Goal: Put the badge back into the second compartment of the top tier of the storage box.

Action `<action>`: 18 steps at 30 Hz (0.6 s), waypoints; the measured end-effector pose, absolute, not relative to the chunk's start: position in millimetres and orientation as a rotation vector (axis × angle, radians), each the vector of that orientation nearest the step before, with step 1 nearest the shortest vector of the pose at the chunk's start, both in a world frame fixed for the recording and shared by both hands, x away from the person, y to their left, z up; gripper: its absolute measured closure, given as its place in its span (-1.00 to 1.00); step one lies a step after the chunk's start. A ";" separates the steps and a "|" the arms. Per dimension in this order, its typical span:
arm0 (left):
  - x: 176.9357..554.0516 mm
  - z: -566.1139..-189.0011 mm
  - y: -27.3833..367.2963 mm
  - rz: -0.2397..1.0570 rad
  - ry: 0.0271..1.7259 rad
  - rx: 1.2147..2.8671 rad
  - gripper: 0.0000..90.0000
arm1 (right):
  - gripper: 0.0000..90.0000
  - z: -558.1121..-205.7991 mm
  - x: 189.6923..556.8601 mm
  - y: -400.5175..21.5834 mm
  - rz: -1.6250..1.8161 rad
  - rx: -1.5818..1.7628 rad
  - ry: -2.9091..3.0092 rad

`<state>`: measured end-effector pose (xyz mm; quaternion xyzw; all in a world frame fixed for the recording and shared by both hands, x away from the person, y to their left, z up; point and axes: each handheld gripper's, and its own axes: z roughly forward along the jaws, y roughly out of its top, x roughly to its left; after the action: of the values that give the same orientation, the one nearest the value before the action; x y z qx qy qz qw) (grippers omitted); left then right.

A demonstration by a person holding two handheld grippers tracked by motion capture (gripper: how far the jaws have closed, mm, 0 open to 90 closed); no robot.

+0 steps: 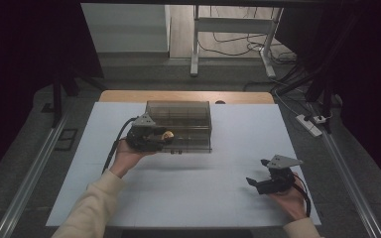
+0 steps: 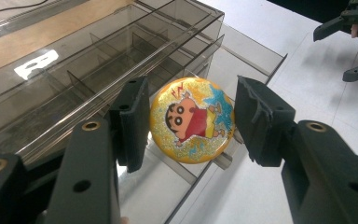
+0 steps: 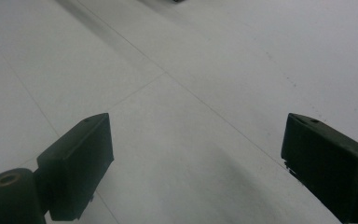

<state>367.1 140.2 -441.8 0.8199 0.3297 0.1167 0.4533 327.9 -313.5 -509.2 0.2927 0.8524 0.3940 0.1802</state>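
Observation:
A round yellow badge (image 2: 192, 120) with a cartoon figure in a red shirt sits between the pads of my left gripper (image 2: 191, 116), which is shut on its edges. In the high view the badge (image 1: 167, 134) and left gripper (image 1: 158, 136) hang at the front left of a smoky clear plastic organiser box (image 1: 178, 111). That box (image 2: 74, 84) has several divided compartments, and a low tray sticks out under the badge. My right gripper (image 1: 255, 171) rests at the table's front right, held in a hand. Its jaws (image 3: 196, 163) stand wide open over bare white surface, with nothing between them.
A white mat (image 1: 203, 198) covers the table, with a wooden strip (image 1: 186, 95) showing at the far edge. Metal rails run along both sides. On the floor at the right lie a power strip (image 1: 310, 124) and cables. A frame's legs (image 1: 194, 49) stand behind.

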 end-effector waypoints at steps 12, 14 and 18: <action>377.0 -441.1 129.7 0.290 0.814 2.018 0.04 | -0.81 -509.3 327.8 -313.3 1.109 0.827 2.408; 378.9 -441.7 127.1 0.290 0.812 2.023 0.04 | -0.81 -509.2 327.6 -313.4 1.111 0.830 2.408; 382.9 -444.0 122.8 0.281 0.812 2.030 0.04 | -0.81 -509.4 327.9 -313.8 1.112 0.831 2.409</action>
<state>382.9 122.8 -444.0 0.8215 0.3287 0.1139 0.4517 327.9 -313.8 -509.4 0.2941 0.8523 0.3934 0.1797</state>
